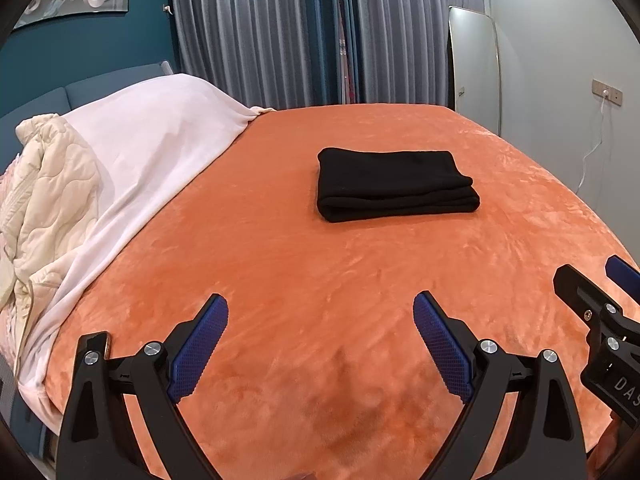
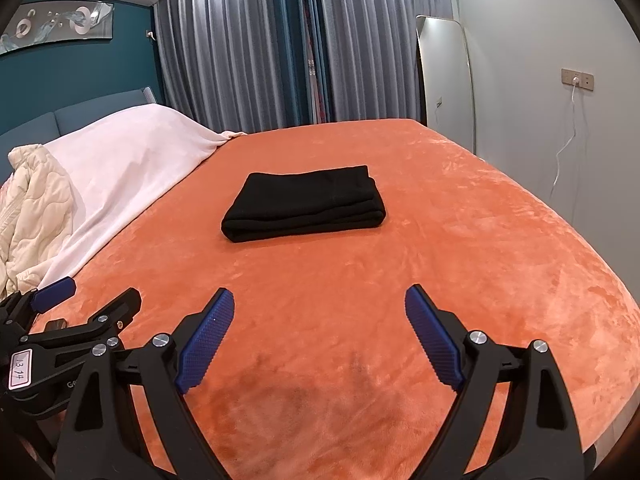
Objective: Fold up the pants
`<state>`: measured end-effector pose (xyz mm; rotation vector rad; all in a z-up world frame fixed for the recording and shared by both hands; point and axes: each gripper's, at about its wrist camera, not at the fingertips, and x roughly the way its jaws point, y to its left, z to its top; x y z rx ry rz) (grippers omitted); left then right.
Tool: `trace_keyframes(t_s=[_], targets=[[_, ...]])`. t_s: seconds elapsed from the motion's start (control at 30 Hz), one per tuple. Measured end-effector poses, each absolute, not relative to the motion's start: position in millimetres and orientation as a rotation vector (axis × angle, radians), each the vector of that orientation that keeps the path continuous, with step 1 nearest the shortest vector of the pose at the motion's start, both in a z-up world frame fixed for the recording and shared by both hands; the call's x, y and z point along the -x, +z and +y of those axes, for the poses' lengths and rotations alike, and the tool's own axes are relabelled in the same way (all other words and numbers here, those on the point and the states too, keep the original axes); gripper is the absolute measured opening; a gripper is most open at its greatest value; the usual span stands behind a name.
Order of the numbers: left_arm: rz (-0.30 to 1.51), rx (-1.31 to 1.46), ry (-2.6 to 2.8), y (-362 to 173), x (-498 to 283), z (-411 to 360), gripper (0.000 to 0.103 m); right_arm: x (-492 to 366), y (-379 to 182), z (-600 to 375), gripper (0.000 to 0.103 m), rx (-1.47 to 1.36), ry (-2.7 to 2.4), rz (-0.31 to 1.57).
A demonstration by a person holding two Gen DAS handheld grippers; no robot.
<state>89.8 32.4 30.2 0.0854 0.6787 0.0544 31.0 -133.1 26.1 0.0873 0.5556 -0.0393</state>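
The black pants (image 1: 394,184) lie folded into a compact rectangle on the orange blanket (image 1: 320,280), in the middle of the bed; they also show in the right wrist view (image 2: 306,204). My left gripper (image 1: 320,308) is open and empty, held above the blanket well short of the pants. My right gripper (image 2: 319,300) is open and empty too, beside the left one. The right gripper shows at the right edge of the left wrist view (image 1: 600,280), and the left gripper shows at the lower left of the right wrist view (image 2: 88,292).
A white sheet (image 1: 152,152) and a cream quilt (image 1: 44,200) cover the bed's left side by the blue headboard (image 2: 80,116). Grey curtains (image 1: 300,32) hang behind the bed. A tall mirror (image 1: 474,68) leans on the right wall, near a socket with a white cable (image 1: 596,136).
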Motion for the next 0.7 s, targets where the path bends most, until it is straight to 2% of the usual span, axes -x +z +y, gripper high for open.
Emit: trace_keyframes(t_s=[0.7], targets=[[0.679,-0.073,0.015,35.5,-89.0,28.0,0.092,-23.2,30.3,-132.9,0.085,-0.094,-0.053,0.545]])
